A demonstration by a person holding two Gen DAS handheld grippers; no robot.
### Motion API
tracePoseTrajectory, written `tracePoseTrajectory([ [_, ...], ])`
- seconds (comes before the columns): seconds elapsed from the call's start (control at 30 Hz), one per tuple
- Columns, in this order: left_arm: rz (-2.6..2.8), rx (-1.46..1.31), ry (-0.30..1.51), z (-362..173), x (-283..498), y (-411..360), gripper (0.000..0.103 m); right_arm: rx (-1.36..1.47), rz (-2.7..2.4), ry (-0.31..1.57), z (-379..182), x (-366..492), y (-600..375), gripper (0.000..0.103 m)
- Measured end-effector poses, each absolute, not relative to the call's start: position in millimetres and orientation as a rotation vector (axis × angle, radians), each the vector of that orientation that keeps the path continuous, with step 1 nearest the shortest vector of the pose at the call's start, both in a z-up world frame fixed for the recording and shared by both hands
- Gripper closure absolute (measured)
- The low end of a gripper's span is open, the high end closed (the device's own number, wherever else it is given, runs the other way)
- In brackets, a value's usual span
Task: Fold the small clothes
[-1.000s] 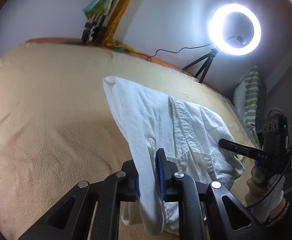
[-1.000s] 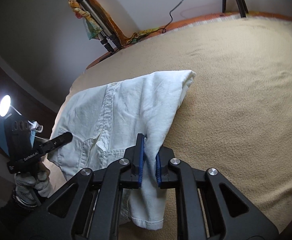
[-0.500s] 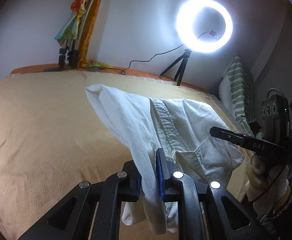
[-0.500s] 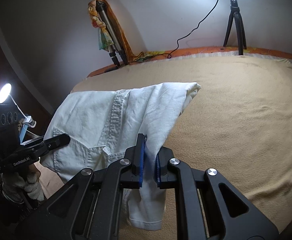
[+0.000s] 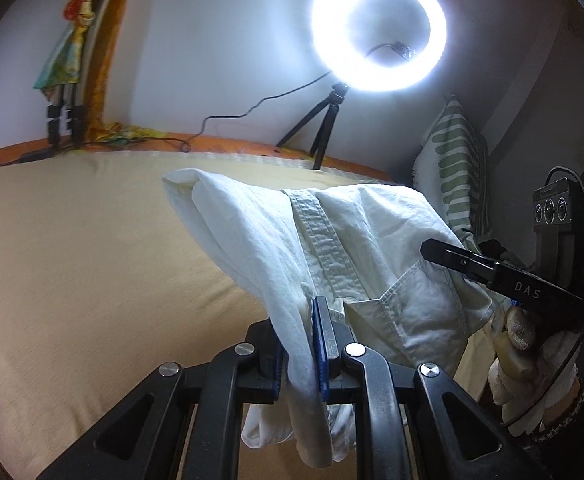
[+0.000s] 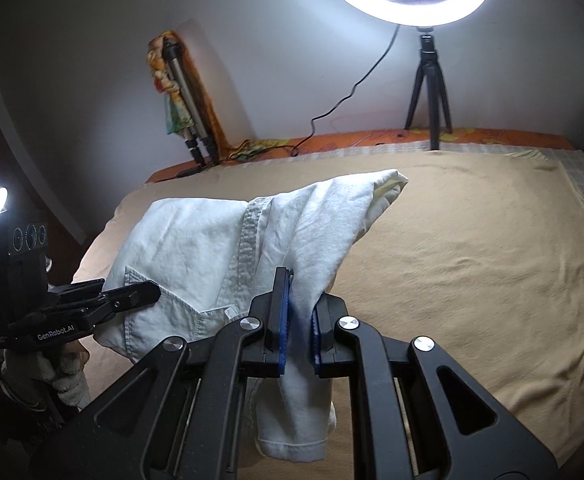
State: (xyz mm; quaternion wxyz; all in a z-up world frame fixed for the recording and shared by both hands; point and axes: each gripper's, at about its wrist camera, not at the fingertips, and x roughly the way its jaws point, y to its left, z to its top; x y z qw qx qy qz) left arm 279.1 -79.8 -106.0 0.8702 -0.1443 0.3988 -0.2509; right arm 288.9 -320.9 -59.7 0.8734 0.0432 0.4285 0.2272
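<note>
Your left gripper (image 5: 300, 344) is clamped on a bunched edge of the white shirt (image 5: 332, 248) at the bottom centre of its frame, cloth hanging below the pads. Your right gripper (image 6: 298, 320) is likewise closed on a fold of the shirt (image 6: 211, 240) at lower centre of its own frame. The shirt is lifted and stretches up and away over the tan blanket (image 5: 71, 260), with the ring light (image 5: 378, 28) at upper right of the left view.
</note>
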Motion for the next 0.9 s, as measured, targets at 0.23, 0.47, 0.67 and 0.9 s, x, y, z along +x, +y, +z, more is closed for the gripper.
tracePoseTrajectory([
  [0.23,-0.561,-0.293,0.822,-106,333,-134,0.093,0.111,0.396,0.891,-63,336,-367,0.093],
  [0.47,-0.600,-0.286,0.809,-108,383,-192,0.093,0.077,0.316,0.876,-60,390,-410,0.093],
  [0.67,-0.595,-0.290,0.820,-122,418,-231,0.093,0.051,0.269,0.868,-63,428,-435,0.093],
  [0.9,-0.571,-0.250,0.821,-133,440,-259,0.093,0.029,0.222,0.885,-83,460,-452,0.093],
])
